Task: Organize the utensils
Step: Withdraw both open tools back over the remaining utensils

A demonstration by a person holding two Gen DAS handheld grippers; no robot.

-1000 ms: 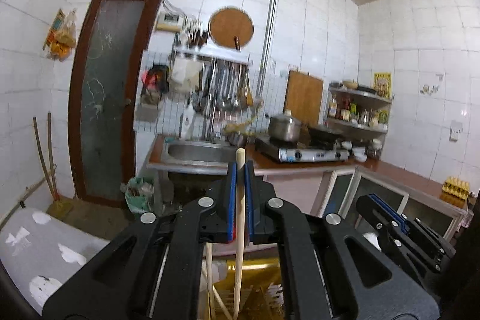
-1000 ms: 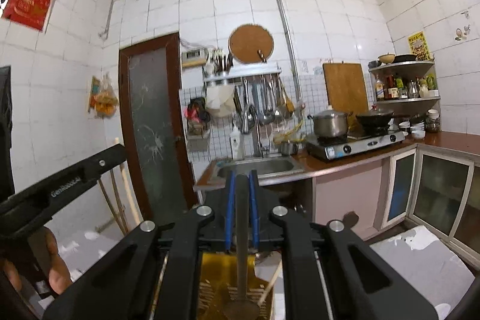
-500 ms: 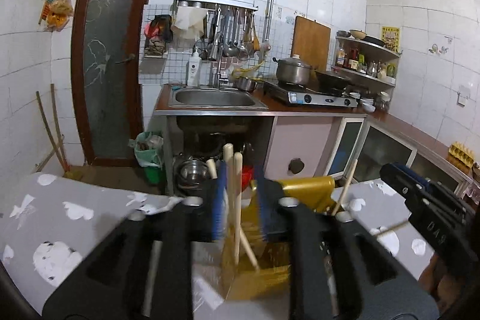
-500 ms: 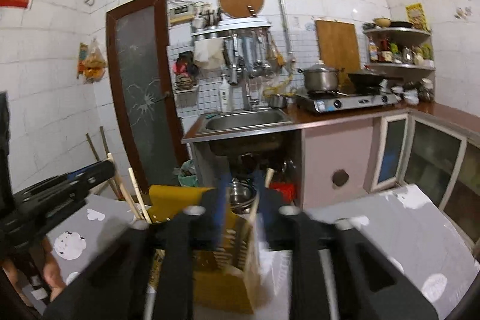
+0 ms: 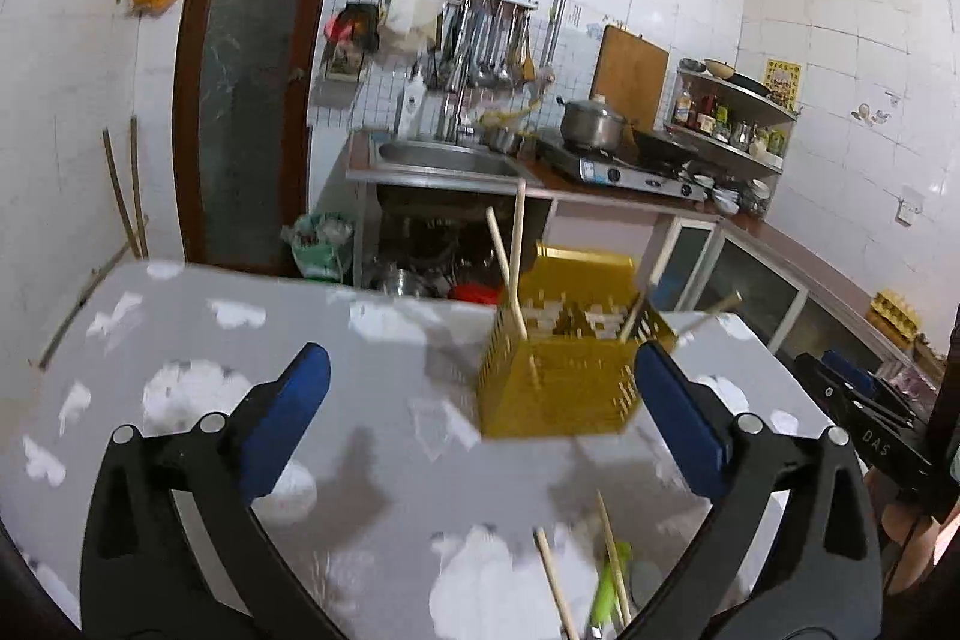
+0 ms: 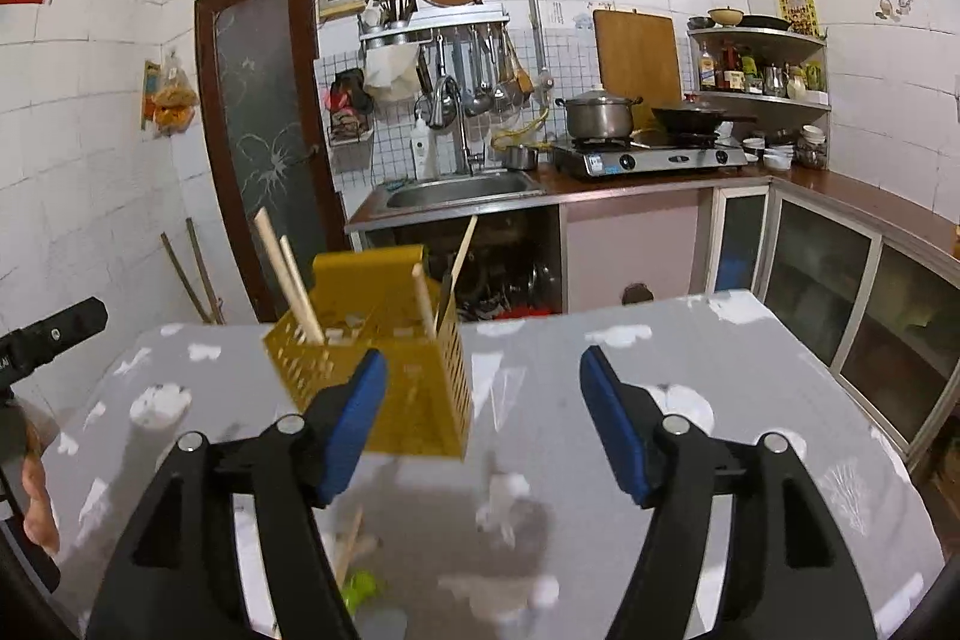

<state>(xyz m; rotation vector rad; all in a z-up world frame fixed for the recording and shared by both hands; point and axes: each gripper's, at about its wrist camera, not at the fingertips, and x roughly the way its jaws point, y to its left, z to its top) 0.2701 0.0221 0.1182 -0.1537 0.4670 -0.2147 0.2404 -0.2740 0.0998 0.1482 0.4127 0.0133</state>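
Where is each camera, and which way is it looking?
Left wrist: sits on the left gripper, looking forward over the table at the yellow basket; its own open blue-padded fingers show, with the right gripper at the edge.
Right wrist: sits on the right gripper, facing the same basket and the sink; its own open fingers show.
Both share the basket, table and kitchen wall.

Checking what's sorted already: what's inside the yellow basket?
Several wooden sticks, likely chopsticks or handles, stand in the yellow basket: two at its left, others at its right. Its perforated walls hide their lower ends and anything lying at the bottom.
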